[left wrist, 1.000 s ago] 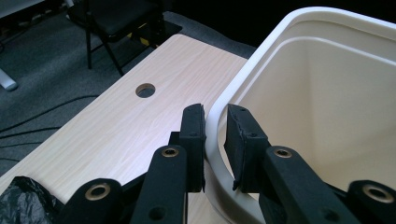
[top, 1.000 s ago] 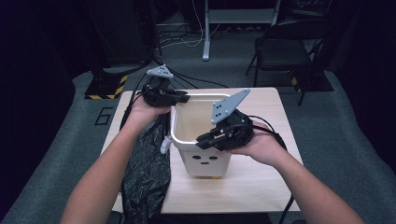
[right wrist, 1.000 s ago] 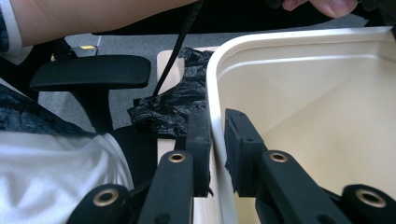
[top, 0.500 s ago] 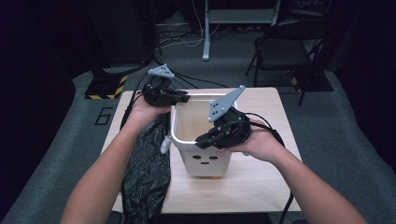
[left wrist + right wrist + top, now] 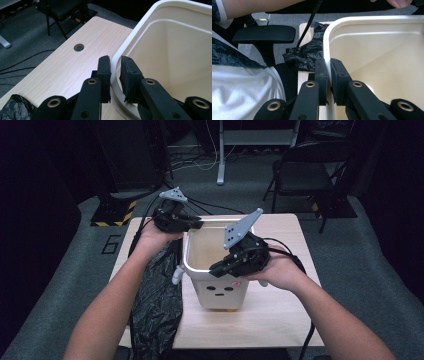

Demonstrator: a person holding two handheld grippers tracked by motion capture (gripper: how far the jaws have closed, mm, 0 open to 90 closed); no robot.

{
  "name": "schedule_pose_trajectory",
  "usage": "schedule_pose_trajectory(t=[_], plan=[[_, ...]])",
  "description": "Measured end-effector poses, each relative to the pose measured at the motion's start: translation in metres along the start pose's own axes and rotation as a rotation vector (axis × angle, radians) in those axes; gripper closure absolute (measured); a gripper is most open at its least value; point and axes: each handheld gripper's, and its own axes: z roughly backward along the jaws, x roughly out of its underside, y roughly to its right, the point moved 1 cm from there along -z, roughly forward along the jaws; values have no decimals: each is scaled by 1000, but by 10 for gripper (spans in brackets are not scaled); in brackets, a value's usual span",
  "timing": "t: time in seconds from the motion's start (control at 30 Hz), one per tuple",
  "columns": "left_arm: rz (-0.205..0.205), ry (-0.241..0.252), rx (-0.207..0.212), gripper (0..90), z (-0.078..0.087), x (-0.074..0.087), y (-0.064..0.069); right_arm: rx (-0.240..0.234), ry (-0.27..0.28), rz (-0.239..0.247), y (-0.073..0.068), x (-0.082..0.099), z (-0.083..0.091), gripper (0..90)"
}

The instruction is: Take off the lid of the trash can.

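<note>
Looking at a cream bin (image 5: pixel 216 292) sitting mid-table (image 5: pixel 280 320), printed face toward 6 o'clock, nothing visible inside. Pinching its rim with the left gripper (image 5: pixel 192 224) at the 11 o'clock corner, one jaw outside and one inside the wall; looks pressed onto the lip in the left gripper view, though only shallowly. Pinching the rim again with the right gripper (image 5: pixel 216 270) at about 5 o'clock, jaws tight on the thin wall, one either side. Also seeing a crumpled black bag (image 5: pixel 157 295) at 9 o'clock of the bin, touching its side and trailing off the 6 o'clock table edge. Probably about to lift or shift the bin, maybe to line it with the bag; no way to confirm.

Risks: slipping off the smooth rounded lip, given so little pad overlap at the left grip. Tilting or twisting on a lift, given diagonal grip points and any uneven raise. Flexing the thin plastic wall under a hard squeeze, then popping free. Dragging the bag along or snagging it under the base during a slide toward 9 o'clock. Catching a trailing cable on the rim. Best to seat both grips deeper and lift level.
</note>
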Motion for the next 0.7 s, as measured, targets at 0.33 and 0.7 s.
schedule_pose_trajectory(t=[0.33, 0.7], plan=[[-22, 16, -14, 776, 11, -11, 1, 9, 18, 16, -2, -6, 7, 842], [-33, 35, -24, 776, 22, -21, 5, 16, 13, 45, -6, -15, 13, 847]])
